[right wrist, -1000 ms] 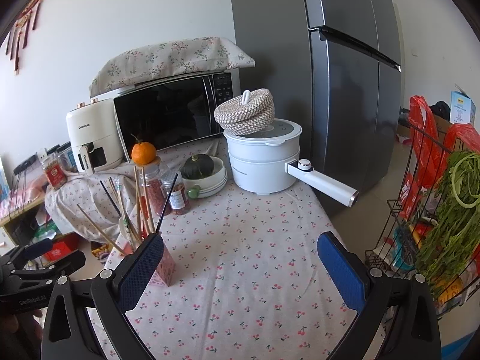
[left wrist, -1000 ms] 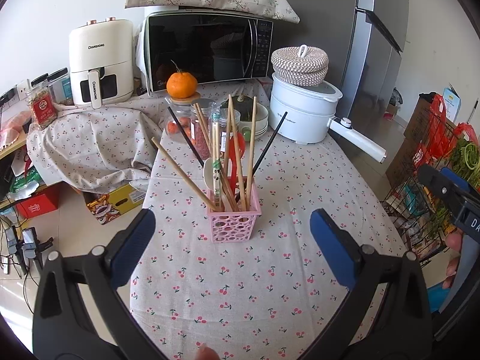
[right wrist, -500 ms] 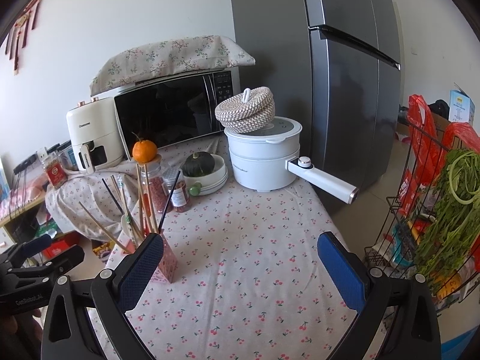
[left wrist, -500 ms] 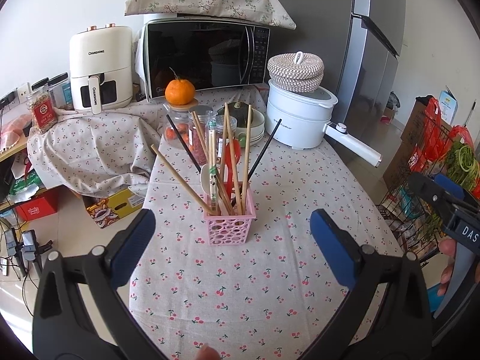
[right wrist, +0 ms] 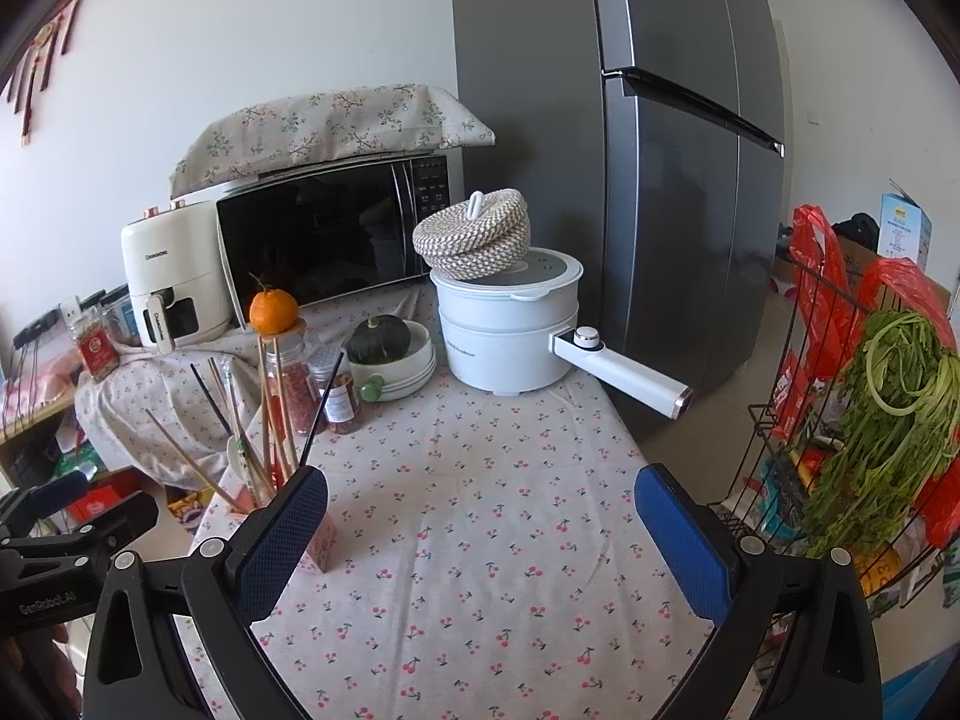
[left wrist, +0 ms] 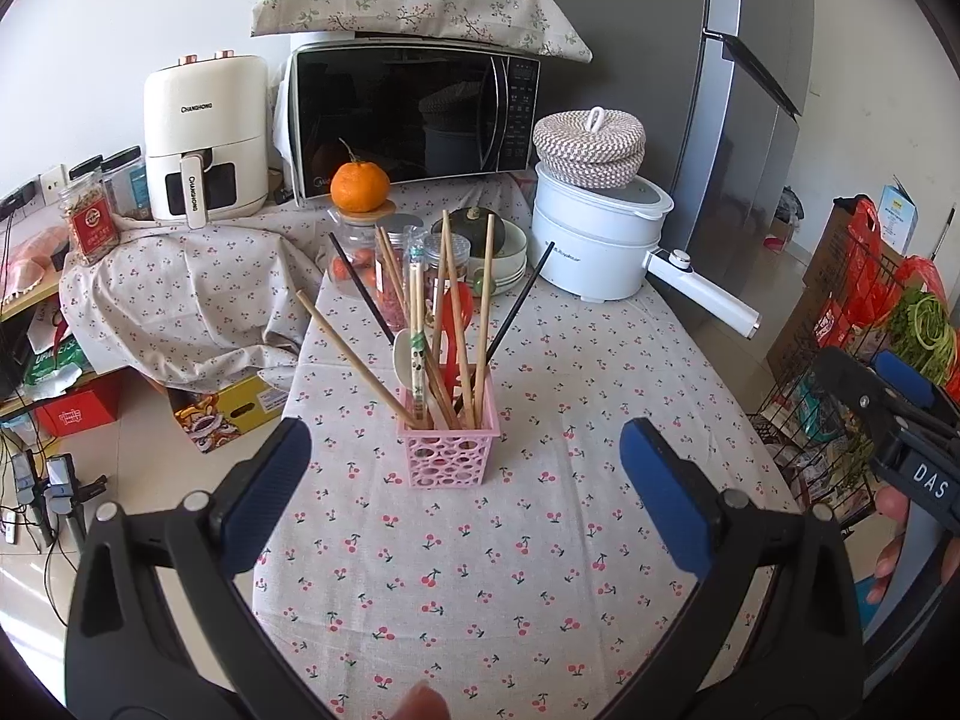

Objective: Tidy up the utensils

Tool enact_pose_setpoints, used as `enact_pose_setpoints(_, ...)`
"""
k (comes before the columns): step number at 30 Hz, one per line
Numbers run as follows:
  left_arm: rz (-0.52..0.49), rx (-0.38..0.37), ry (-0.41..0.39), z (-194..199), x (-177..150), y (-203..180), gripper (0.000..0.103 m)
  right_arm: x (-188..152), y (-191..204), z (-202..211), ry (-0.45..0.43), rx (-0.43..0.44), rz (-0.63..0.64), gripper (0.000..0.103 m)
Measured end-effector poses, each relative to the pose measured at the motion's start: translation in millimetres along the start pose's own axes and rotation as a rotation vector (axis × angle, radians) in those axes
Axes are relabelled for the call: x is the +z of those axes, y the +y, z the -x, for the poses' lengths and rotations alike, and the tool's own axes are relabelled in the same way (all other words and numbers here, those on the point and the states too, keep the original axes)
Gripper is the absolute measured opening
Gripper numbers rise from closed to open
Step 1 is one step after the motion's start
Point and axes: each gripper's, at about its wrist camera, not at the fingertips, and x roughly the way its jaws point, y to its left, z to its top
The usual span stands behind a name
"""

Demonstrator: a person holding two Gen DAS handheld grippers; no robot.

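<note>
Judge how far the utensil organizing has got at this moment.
Looks done: chopsticks and spoons stand in the pink basket. In hand: nothing; left gripper and right gripper both have open, empty jaws. Left: no loose utensils visible on the tablecloth.

One pink basket [left wrist: 449, 456], centre of bench [left wrist: 480, 570]. Inside: five or so wooden chopsticks [left wrist: 485, 312], exact count unclear where bunched; two black chopsticks [left wrist: 519, 312]; one white spoon [left wrist: 410, 354]; one red utensil [left wrist: 447, 330]. Three jars [left wrist: 393, 276] at 12 o'clock of basket. One orange [left wrist: 359, 186] atop leftmost jar. One white pot [left wrist: 594, 240] at 1 o'clock. One microwave [left wrist: 414, 120], one air fryer [left wrist: 206, 138] at 11 o'clock. Two tongs: left [left wrist: 465, 474], right [right wrist: 480, 516], two blue pads each.
</note>
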Motion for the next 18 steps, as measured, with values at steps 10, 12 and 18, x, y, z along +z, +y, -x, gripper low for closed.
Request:
enact_pose_setpoints(10,0.013,0.023,0.007,2,-6,-2,0.102,-2,6,-3,0.004,0.005,0.006,0.103)
enact_pose_setpoints(12,0.013,0.037,0.009,1,-7,-2,0.102,-3,6,-5,0.012,0.008,0.004,0.103)
enact_pose_setpoints(18,0.012,0.041,0.019,-3,-11,-3,0.102,-8,6,-10,0.036,0.008,-0.001,0.103)
